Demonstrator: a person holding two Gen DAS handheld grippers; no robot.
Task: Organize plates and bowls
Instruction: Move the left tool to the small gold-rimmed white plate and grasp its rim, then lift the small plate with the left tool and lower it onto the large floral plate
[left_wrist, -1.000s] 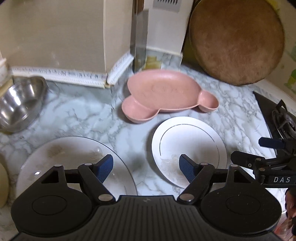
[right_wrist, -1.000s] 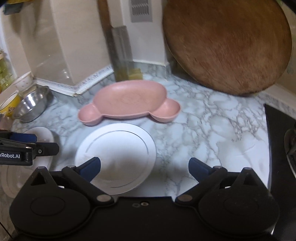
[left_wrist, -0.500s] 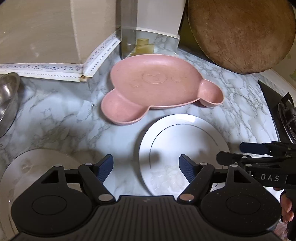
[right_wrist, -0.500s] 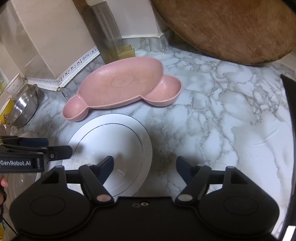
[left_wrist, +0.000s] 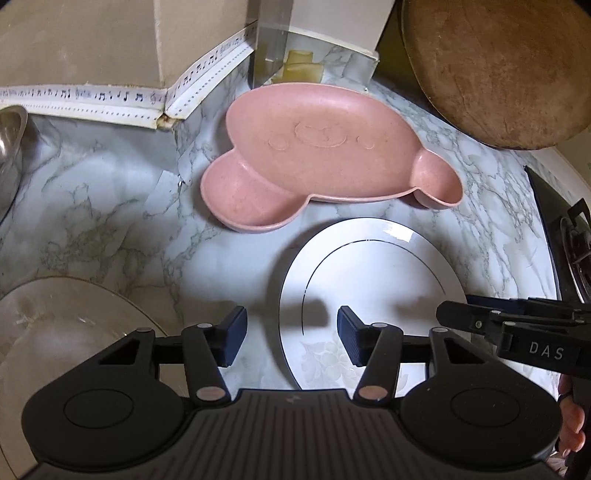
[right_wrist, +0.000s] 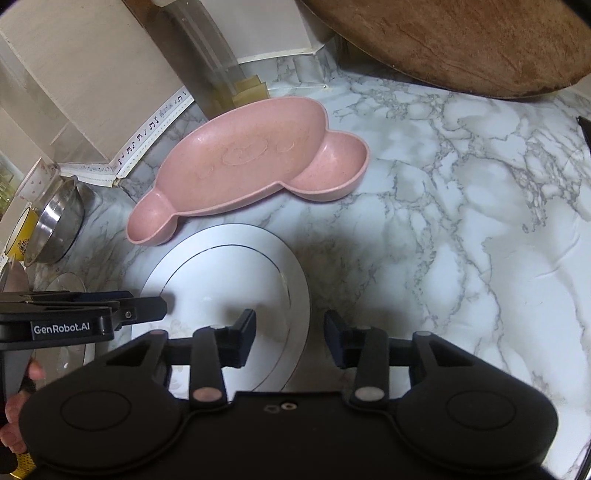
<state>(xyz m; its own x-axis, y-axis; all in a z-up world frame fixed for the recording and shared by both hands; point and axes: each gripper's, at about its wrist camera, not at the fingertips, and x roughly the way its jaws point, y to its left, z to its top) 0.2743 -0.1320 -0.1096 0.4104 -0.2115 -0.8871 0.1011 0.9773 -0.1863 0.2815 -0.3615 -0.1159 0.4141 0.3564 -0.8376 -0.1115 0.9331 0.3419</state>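
A white plate (left_wrist: 373, 273) with a thin dark ring lies flat on the marble counter, in front of a pink bear-shaped divided plate (left_wrist: 325, 155). My left gripper (left_wrist: 291, 332) straddles the white plate's left rim. Its jaws are closing, and the pads stand clear of the rim. In the right wrist view, my right gripper (right_wrist: 290, 332) straddles the right rim of the white plate (right_wrist: 221, 280). Its jaws are closing too, with a gap on both sides. The pink plate (right_wrist: 243, 166) sits just beyond it. Each gripper shows side-on at the edge of the other's view.
A clear glass plate (left_wrist: 66, 332) lies at the near left. A steel bowl (right_wrist: 59, 221) and a yellow cup (right_wrist: 22, 236) stand further left. A round wooden board (left_wrist: 498, 66) leans on the back wall. A black stove (left_wrist: 569, 240) borders the right side.
Both grippers have come forward and down over the white plate, which now looks larger. Both pairs of jaws have narrowed around the plate's opposite rims.
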